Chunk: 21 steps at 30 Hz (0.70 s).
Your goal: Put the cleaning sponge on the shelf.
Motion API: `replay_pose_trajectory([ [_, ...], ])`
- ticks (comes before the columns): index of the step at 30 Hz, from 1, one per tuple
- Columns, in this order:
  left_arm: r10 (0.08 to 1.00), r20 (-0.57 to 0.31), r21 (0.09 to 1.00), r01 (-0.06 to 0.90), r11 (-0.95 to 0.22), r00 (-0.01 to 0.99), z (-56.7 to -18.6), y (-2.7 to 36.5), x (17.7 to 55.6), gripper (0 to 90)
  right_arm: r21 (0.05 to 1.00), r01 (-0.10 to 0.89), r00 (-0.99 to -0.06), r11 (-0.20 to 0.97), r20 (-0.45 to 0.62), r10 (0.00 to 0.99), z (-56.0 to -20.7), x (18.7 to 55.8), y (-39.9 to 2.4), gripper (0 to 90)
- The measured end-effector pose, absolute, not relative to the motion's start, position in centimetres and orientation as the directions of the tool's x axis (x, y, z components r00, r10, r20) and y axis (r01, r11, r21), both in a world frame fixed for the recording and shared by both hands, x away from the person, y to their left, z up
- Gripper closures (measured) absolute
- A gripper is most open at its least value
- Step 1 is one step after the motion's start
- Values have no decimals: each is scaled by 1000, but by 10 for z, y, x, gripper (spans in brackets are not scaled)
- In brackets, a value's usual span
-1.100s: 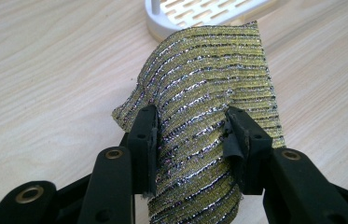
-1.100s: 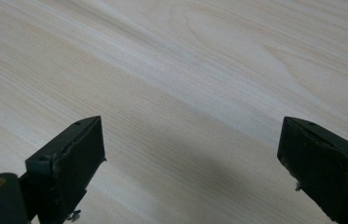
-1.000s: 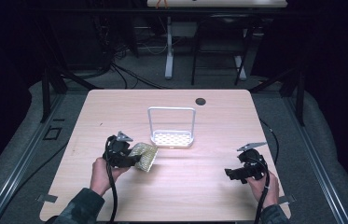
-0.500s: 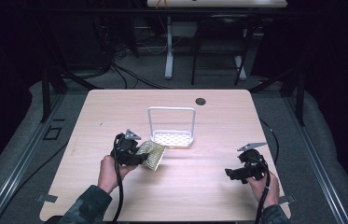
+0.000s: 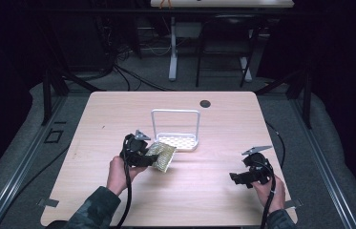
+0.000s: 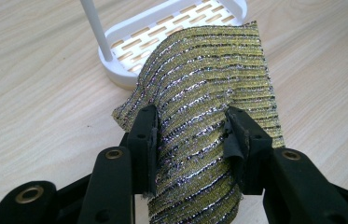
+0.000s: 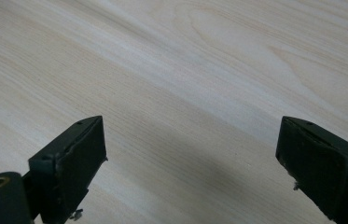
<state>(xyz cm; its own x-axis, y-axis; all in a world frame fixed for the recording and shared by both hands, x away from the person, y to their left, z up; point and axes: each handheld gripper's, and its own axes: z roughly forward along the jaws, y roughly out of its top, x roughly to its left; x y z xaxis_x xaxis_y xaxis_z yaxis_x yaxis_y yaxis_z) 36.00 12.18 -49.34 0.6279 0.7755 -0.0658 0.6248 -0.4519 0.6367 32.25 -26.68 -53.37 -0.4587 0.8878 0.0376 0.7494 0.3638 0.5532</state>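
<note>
A yellow-green scouring cloth with glittery stripes (image 6: pixel 209 102) bulges between the jaws of my left gripper (image 6: pixel 191 135), which is shut on it, and its far edge reaches over the near rim of a white slotted rack (image 6: pixel 171 23). In the high view the left gripper (image 5: pixel 143 155) holds the cloth (image 5: pixel 162 155) just left of and in front of the rack (image 5: pixel 178 140), which has a tall white hoop handle. My right gripper (image 5: pixel 236 179) rests low over bare wood at the right front. Its jaws stand wide open with nothing between them (image 7: pixel 190 163).
A round dark hole (image 5: pixel 205 103) sits near the far edge of the wooden table (image 5: pixel 223 129). Cables trail from both grippers toward the near edge. Dark floor, stands and cables lie beyond the table.
My left gripper has carried the cloth to the right and slightly away, closer to the white rack. The right gripper has stayed where it was.
</note>
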Motion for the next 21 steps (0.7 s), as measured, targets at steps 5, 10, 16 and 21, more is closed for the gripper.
replay_pose_trajectory([
  [5,777,-69,640,625,-446,626,-493,116,363,581,553,748,-461,367,35,887,-535,323,-266,80],
  [10,774,-77,642,625,-443,628,-493,109,365,581,554,747,-463,369,35,886,-535,323,-266,82],
  [16,773,-81,650,621,-438,630,-492,102,369,580,553,748,-461,368,33,887,-535,323,-266,84],
  [21,778,-85,653,625,-428,622,-492,98,373,580,547,752,-460,368,36,887,-535,323,-266,86],
])
